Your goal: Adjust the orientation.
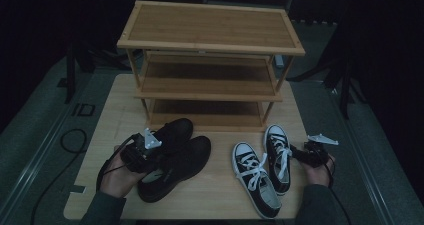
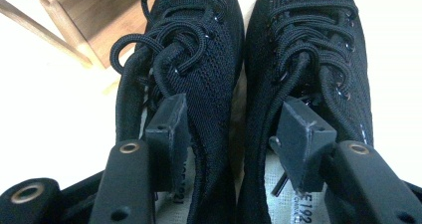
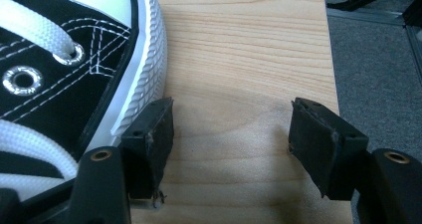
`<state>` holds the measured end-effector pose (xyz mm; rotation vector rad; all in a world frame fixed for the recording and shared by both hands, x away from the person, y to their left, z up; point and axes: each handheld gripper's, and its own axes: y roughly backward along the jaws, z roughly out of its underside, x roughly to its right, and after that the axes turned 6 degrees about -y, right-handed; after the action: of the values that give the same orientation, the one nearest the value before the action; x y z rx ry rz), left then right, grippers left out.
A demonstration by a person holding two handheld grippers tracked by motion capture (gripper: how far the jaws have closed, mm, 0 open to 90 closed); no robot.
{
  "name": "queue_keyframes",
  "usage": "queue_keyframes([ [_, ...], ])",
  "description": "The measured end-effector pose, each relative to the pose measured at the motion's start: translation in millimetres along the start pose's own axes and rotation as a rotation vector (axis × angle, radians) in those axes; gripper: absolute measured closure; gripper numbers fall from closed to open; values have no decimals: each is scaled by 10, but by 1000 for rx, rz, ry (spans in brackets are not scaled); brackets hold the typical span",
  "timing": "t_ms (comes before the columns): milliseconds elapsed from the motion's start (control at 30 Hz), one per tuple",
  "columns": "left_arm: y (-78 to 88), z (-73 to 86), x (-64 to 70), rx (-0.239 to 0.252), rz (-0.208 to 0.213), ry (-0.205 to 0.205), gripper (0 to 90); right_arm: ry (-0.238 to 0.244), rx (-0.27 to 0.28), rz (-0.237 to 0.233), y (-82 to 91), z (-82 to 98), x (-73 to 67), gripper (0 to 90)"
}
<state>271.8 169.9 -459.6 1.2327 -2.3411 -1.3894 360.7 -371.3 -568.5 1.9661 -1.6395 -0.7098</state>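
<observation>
A pair of black mesh shoes (image 1: 172, 157) sits near the table's (image 1: 220, 185) front-left edge, our left gripper (image 2: 234, 134) spread over both collars, one jaw in each shoe, pinching nothing. Closing here could crush the inner walls together and slip. Our right gripper (image 3: 231, 134) gapes empty, its left jaw beside the canvas sneaker (image 3: 74, 79) near the front-right edge.

rack: bamboo shoe rack (image 1: 210, 60), three tiers, table's far end | table: light wooden table (image 1: 220, 185) | floor: grey
</observation>
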Motion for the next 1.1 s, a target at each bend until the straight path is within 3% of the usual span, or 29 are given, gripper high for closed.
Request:
queue_keyframes([
  [367, -21, 30, -34, 0, -36, 46, 298, 0, 0, 0, 0, 0, 0, 340],
  [633, -45, 94, -102, 8, 14, 108, 274, 0, 0, 0, 0, 0, 1, 340],
  [967, -53, 142, -148, 7, 79, 130, 307, 0, 0, 0, -1, -1, 1, 339],
  [1100, -55, 143, -151, 4, 83, 132, 307, 0, 0, 0, -1, -1, 0, 339],
])
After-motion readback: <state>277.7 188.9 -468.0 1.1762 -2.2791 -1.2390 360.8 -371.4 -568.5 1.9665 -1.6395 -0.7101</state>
